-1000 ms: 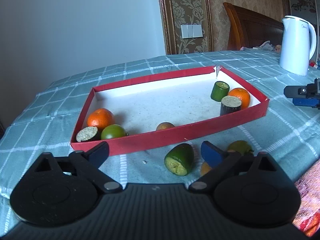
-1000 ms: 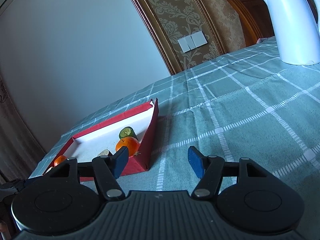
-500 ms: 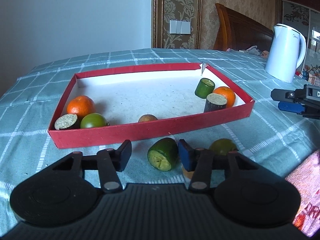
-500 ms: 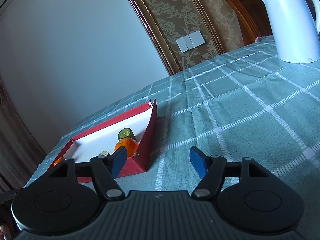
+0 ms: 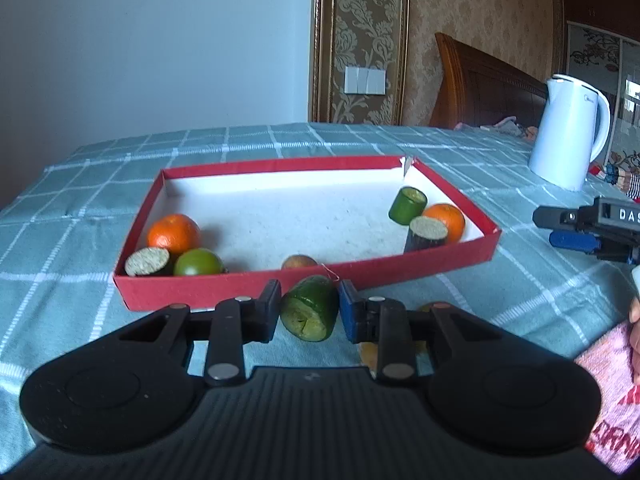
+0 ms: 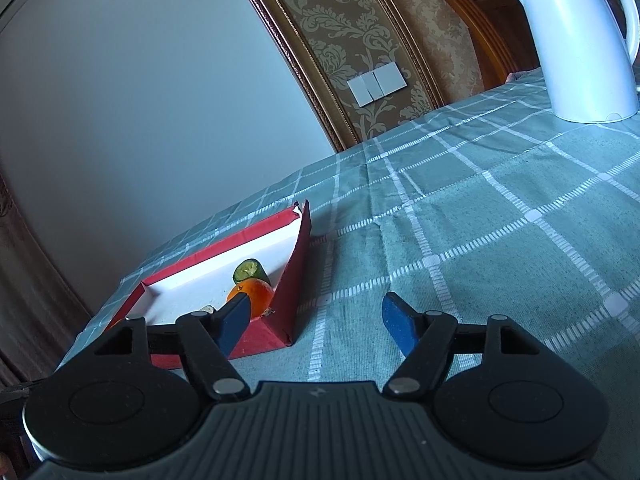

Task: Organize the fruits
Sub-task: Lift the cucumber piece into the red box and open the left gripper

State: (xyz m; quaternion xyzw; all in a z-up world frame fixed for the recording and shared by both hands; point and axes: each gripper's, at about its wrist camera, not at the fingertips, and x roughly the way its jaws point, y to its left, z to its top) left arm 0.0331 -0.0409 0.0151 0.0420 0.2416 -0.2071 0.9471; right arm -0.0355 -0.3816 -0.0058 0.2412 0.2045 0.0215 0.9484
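My left gripper [image 5: 309,307] is shut on a cut green fruit piece [image 5: 310,312], which lies on the tablecloth just in front of the red tray [image 5: 240,289]; both pads press its sides. The tray holds two oranges [image 5: 174,234], a round green fruit [image 5: 198,263], a small brown fruit [image 5: 298,262] and several cut pieces [image 5: 407,204]. An orange piece [image 5: 369,351] and a green fruit [image 5: 425,306] sit mostly hidden behind the right finger. My right gripper [image 6: 316,306] stands open over bare cloth, right of the tray [image 6: 298,276], with nothing between its fingers.
A white kettle [image 5: 568,144] stands at the far right of the table, also large in the right wrist view as the kettle [image 6: 580,40]. A pink sleeve [image 5: 612,380] fills the lower right. A wooden chair back [image 5: 480,84] rises behind the table.
The left jaws closed from wide apart onto the green piece, and the left view rolled level. The right jaws widened slightly; the right hand stayed put.
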